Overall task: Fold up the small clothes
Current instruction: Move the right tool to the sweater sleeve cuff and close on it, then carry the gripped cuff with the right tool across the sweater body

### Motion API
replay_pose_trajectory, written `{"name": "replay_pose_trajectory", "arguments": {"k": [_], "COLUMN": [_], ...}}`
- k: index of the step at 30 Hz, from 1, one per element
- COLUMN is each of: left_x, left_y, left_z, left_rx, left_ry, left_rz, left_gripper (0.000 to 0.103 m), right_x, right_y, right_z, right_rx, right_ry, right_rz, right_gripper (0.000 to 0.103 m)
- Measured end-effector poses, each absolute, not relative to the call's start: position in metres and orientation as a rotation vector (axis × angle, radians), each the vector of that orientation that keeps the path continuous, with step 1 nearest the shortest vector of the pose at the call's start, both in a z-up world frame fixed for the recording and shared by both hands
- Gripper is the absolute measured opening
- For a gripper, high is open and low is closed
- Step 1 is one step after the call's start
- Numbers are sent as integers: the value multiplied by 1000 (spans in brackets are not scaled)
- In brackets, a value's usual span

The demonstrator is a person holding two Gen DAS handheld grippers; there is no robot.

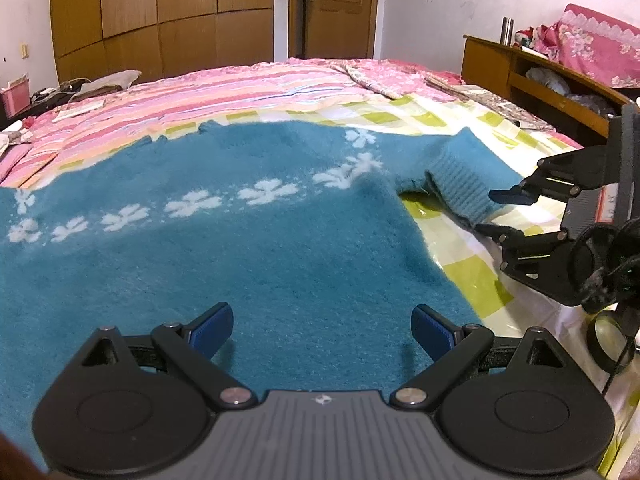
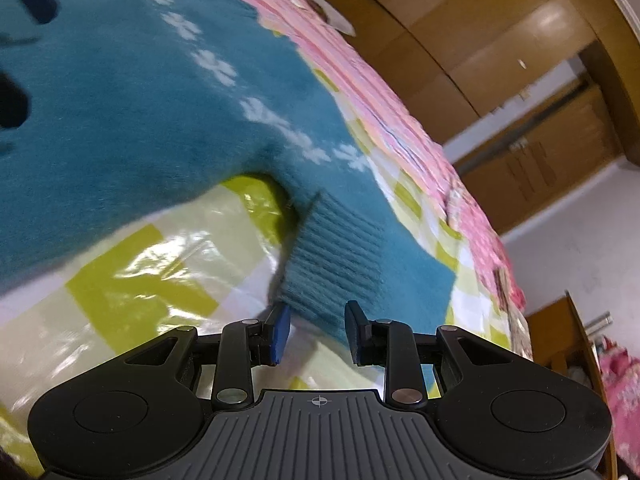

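A fuzzy teal sweater with a row of white flowers lies spread flat on the bed. Its sleeve ends in a ribbed cuff at the right. My left gripper is open and empty, low over the sweater's body. My right gripper is open, with its jaws astride the end of the ribbed cuff without pinching it. It also shows in the left wrist view at the cuff's tip. The sweater's body fills the upper left of the right wrist view.
The sweater rests on a shiny yellow-green and white checked sheet over a pink striped bedspread. A wooden headboard shelf with pink bedding stands at the right. Wooden wardrobes and a door are behind the bed.
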State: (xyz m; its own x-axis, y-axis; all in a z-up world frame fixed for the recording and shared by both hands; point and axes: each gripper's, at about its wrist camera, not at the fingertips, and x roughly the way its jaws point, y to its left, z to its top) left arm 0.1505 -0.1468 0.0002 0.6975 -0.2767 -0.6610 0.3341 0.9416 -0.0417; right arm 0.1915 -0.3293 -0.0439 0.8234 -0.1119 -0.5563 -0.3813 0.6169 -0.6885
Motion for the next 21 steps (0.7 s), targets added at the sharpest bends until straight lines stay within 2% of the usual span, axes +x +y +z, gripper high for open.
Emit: {"name": "replay_pose_trajectory", "arguments": {"k": [6,11,13,21], "left_x": [150,148,147,145], "left_y": [-149,-147,-145,-133], "left_z": [-1,-1,0,5], "left_rx": [99,108,103,89], "left_ry": [720,717,714,692], "left_rz": [-353,-355,-356,-342], "left_gripper": [100,100,100,100], "right_x": [206,210,212,217], "right_y": [-329,-337,-343,-356], "right_z": [-43,-34,-25,3], "right_rx": [-805,-640,-539,-290], "right_ry": [597,625,633,627], "right_rz": [140,119,104,54], "right_gripper": [26,10,8,5]}}
